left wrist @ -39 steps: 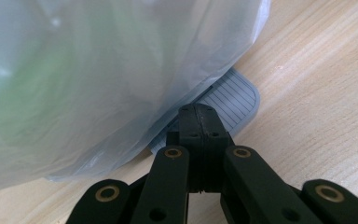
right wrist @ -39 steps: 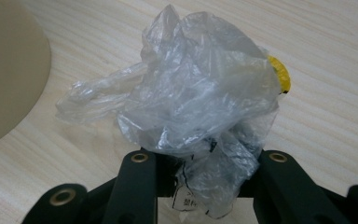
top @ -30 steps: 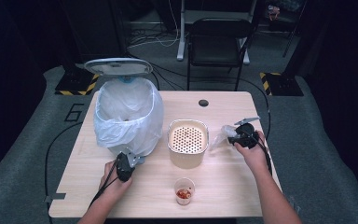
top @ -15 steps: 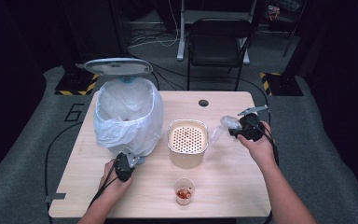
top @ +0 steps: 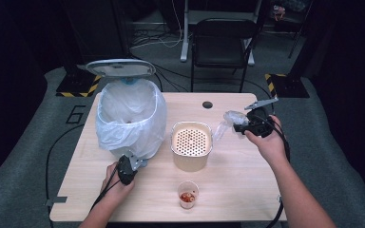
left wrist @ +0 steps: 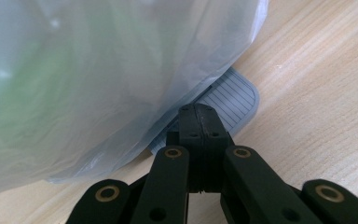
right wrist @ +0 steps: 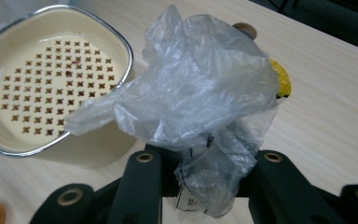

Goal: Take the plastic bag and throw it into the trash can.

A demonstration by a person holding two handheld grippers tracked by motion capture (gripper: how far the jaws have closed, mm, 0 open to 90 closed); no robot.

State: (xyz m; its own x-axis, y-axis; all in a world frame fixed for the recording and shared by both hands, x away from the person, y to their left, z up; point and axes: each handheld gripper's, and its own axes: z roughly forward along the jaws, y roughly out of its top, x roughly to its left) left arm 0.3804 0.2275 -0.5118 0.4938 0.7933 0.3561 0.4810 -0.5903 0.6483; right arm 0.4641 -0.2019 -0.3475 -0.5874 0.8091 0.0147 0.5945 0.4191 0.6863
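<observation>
- High view: the right gripper [top: 241,127] is clamped on a crumpled clear wrapper [top: 224,124], held in the air to the right of the cream strainer pot [top: 191,145]. The wrapper's long axis runs about level, its loose tail pointing left and a little near, toward the pot. The lined bin [top: 129,116] stands at the far left with its lid [top: 120,68] up; the left gripper [top: 132,166] sits at the bin's near foot. A cup [top: 188,194] with red bits stands near the table's near edge.
- Risk, as I judge it: the path to the bin crosses the pot, so a low carry could drag the tail over the rim or drop the wrapper in there.
- Left gripper view: the jaws are together, tips pressing on the ribbed pedal [left wrist: 230,99] under the liner [left wrist: 107,70]. If they slide off the pedal, the lid would likely fall shut before the wrapper arrives.
- Right gripper view: the wrapper [right wrist: 186,100] bunches up from the pinch, one corner trailing left over the pot [right wrist: 51,79]. The grip bites thin film only, so it could slip loose. Something with a yellow edge [right wrist: 282,79] sits behind it; I cannot tell what.
</observation>
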